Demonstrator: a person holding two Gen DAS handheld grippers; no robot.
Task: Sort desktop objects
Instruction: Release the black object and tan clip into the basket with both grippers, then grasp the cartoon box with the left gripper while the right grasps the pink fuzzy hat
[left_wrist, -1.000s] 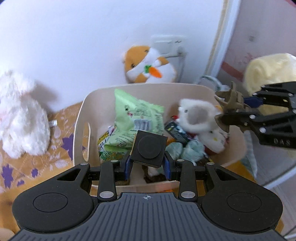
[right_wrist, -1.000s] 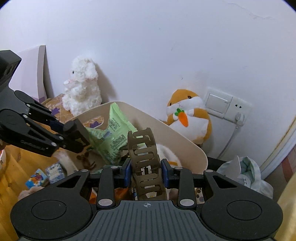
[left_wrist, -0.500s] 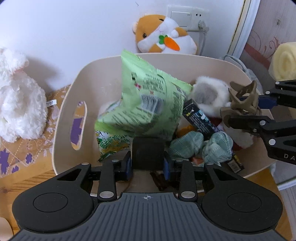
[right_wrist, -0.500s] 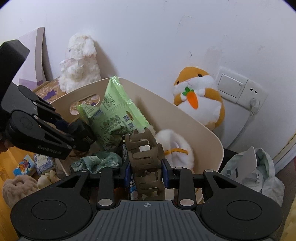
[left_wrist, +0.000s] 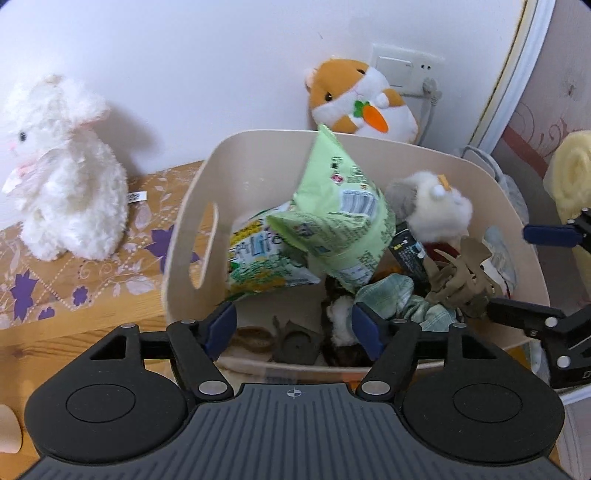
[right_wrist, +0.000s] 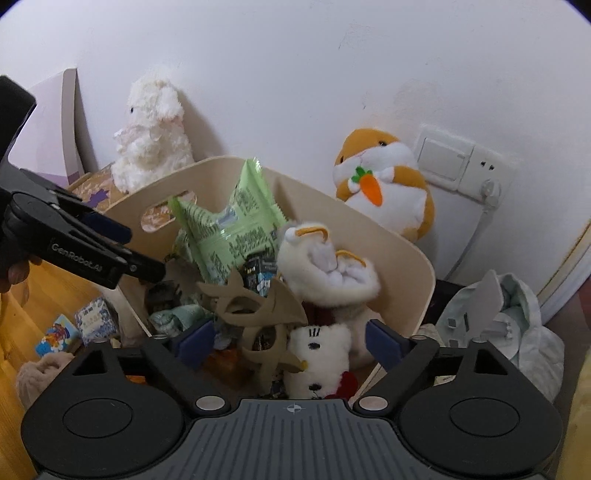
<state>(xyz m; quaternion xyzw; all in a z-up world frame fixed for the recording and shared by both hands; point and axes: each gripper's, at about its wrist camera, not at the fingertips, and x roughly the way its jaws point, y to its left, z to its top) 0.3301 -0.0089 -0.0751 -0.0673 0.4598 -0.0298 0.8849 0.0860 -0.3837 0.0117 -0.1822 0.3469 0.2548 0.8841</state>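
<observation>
A cream bin (left_wrist: 258, 155) (right_wrist: 413, 266) holds green snack bags (left_wrist: 340, 206) (right_wrist: 232, 229), white plush slippers (left_wrist: 436, 206) (right_wrist: 325, 266), a green cloth (left_wrist: 399, 299) and a dark box (left_wrist: 410, 254). My left gripper (left_wrist: 293, 326) is open over the bin's near edge; a small dark square piece (left_wrist: 295, 343) lies on the bin floor below it. My right gripper (right_wrist: 288, 341) is open over the bin; an olive hair claw clip (right_wrist: 258, 317) (left_wrist: 461, 280) lies loose on the pile between its fingers.
A white plush rabbit (left_wrist: 62, 173) sits left on a patterned cloth (left_wrist: 92, 266). An orange hamster plush (left_wrist: 362, 103) (right_wrist: 384, 184) leans on the wall by a socket (right_wrist: 461, 158). Small boxes (right_wrist: 74, 325) lie on the wooden desk. A crumpled bag (right_wrist: 509, 325) is right of the bin.
Both grippers have opened. The left one let go of the dark square piece, now on the bin floor. The right one let go of the olive hair clip, now on the pile.
</observation>
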